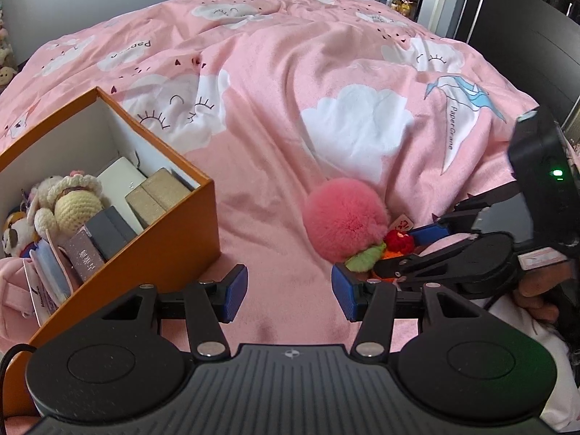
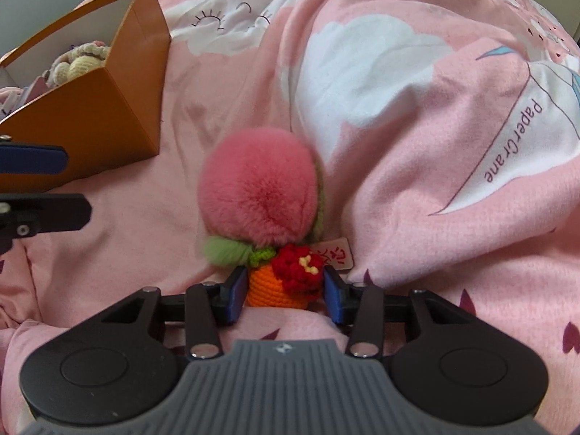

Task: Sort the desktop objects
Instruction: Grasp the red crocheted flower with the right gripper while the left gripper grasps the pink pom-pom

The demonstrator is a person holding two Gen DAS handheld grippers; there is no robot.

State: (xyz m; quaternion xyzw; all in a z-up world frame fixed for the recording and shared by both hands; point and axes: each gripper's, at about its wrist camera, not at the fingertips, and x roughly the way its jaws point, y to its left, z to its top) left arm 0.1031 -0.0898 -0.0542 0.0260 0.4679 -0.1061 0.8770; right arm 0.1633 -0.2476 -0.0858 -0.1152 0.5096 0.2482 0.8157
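Note:
A fluffy pink pompom toy with green leaves lies on the pink blanket. A small orange crochet pot with a red flower and a paper tag hangs from it. My right gripper is open and straddles the pot, its blue pads close on either side, no squeeze visible. The left wrist view shows the same toy with the right gripper around its lower end. My left gripper stands open over bare blanket, nothing between its fingers, just left of the toy. It also enters the right wrist view, left gripper.
An open orange box stands at the left, holding a crochet doll, plush toys and several small boxes. The box appears again in the right wrist view. The rumpled blanket covers the bed. A hand grips the right tool.

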